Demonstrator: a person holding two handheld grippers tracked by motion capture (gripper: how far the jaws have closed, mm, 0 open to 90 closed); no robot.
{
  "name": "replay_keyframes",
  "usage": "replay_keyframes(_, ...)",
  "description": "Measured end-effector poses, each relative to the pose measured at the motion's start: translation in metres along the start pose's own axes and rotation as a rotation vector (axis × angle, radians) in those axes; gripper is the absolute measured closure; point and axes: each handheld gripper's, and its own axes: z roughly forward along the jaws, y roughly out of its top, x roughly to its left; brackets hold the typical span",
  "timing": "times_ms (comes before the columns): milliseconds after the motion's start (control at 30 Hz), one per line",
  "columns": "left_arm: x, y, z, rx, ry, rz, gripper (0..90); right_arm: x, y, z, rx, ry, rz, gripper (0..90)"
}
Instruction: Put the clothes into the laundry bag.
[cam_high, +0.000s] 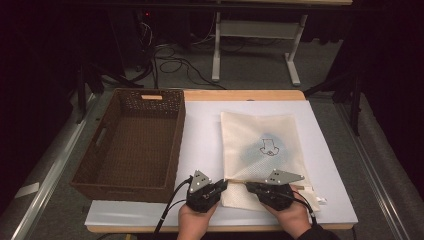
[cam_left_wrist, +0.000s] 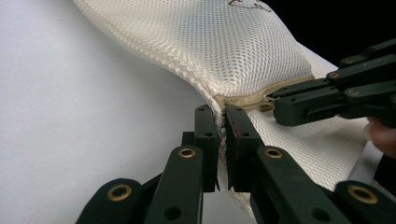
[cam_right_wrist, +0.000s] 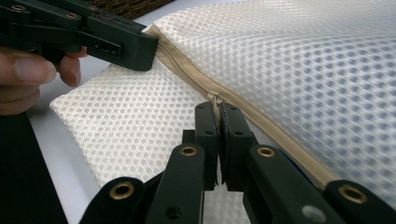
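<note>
A cream mesh bag with a small dark drawing lies on the white board, something bluish showing faintly through it. Its tan zipper runs along the near edge, which is lifted off the board. My left gripper is shut on the bag's corner seam at the zipper's end, and it also appears in the high view and in the right gripper view. My right gripper is shut on the zipper pull a short way along, and it is in the high view and the left gripper view too.
A brown wicker basket stands with nothing in it left of the bag, close to my left hand. The white board covers a wooden table. Cables and a table frame are on the floor beyond.
</note>
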Motion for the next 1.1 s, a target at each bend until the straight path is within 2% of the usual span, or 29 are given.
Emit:
replay_keyframes(167,-0.001,-0.001,0.002,0.012,-0.01,0.004,84.3,-0.002,-0.002,-0.005,0.0,0.006,-0.005,88.4)
replay_keyframes(600,-0.001,-0.002,0.003,0.034,-0.006,0.017,83.9,-0.009,-0.007,-0.017,0.001,-0.007,-0.011,88.4)
replay_keyframes(833,-0.001,-0.002,0.003,0.035,-0.012,0.015,83.7,-0.018,-0.009,-0.026,-0.004,-0.012,0.012,88.4)
replay_keyframes(1033,0.001,-0.005,0.002,0.03,-0.023,0.001,83.4,-0.019,-0.009,-0.024,-0.005,-0.011,0.025,88.4)
replay_keyframes(1100,0.001,-0.005,0.002,0.035,-0.023,0.009,83.4,-0.019,-0.009,-0.022,-0.001,-0.013,0.026,88.3)
